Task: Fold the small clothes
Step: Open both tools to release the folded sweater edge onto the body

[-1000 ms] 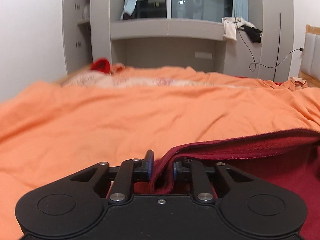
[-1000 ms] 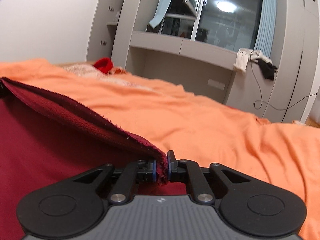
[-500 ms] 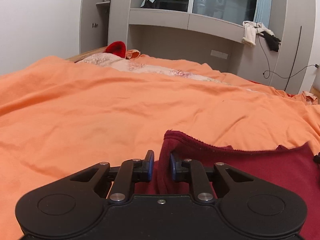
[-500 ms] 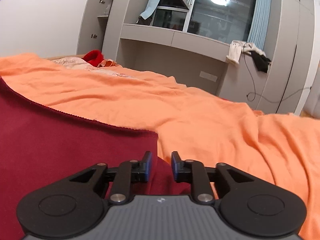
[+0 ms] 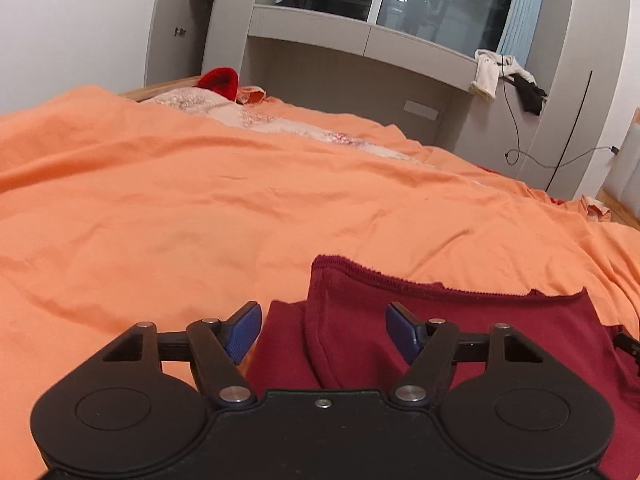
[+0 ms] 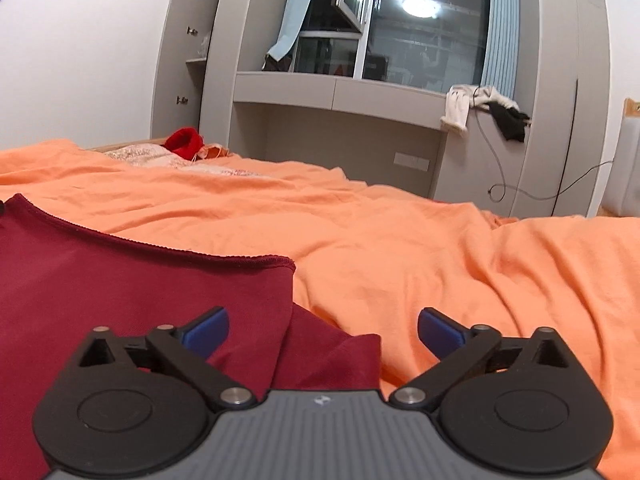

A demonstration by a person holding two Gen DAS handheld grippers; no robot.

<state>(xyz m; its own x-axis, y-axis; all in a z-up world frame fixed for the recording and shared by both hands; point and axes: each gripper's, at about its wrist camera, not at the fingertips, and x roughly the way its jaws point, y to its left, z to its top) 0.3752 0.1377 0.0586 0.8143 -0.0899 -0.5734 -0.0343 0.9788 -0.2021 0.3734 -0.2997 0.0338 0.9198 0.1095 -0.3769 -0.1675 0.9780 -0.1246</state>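
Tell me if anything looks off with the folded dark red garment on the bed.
Mostly neat. The dark red garment lies flat on the orange bedsheet, but the folded layer's left side bulges and an under-layer pokes out beside it. Both the left gripper and right gripper are open.

Room light was warm and even, with a ceiling lamp reflected as a bright glare spot in the dark window (image 6: 420,28); the sheet (image 5: 200,200) was evenly lit, with only soft shadows in its creases. Both fisheye views bent the cabinet (image 6: 224,80) uprights strongly toward the edges, and the corners were vignetted black. Focus was fair in the mid-ground; the right view was slightly smeared across the background, the left gripper (image 5: 323,332) and right gripper (image 6: 323,330) bodies showed as dull black with little detail, and shade fell beneath them on the garment (image 5: 460,320).
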